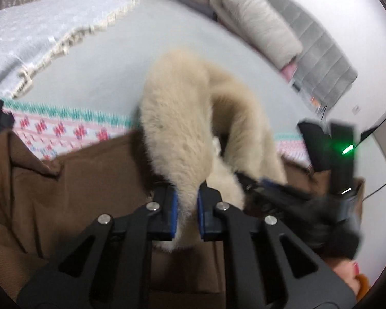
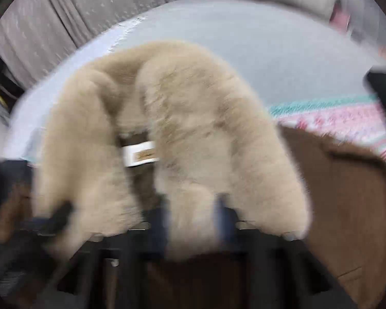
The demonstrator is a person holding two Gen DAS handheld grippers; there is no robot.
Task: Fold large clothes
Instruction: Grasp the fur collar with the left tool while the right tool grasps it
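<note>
The left gripper (image 1: pixel 187 202) is clenched on the cream fluffy fur collar (image 1: pixel 177 118) of the brown fabric coat (image 1: pixel 72 180); the right gripper (image 2: pixel 193 219) pinches the same collar (image 2: pixel 193 118) over the bed's grey sheet (image 1: pixel 110 59).

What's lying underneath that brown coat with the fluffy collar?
Under the brown coat a pink flowered blanket shows past its edge, on a grey bed cover. Whatever is directly beneath the coat is hidden.

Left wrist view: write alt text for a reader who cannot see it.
The left gripper is shut on the cream fur collar of a brown coat lying on a bed. The right gripper reaches in from the right, beside a flower-patterned blanket.
</note>
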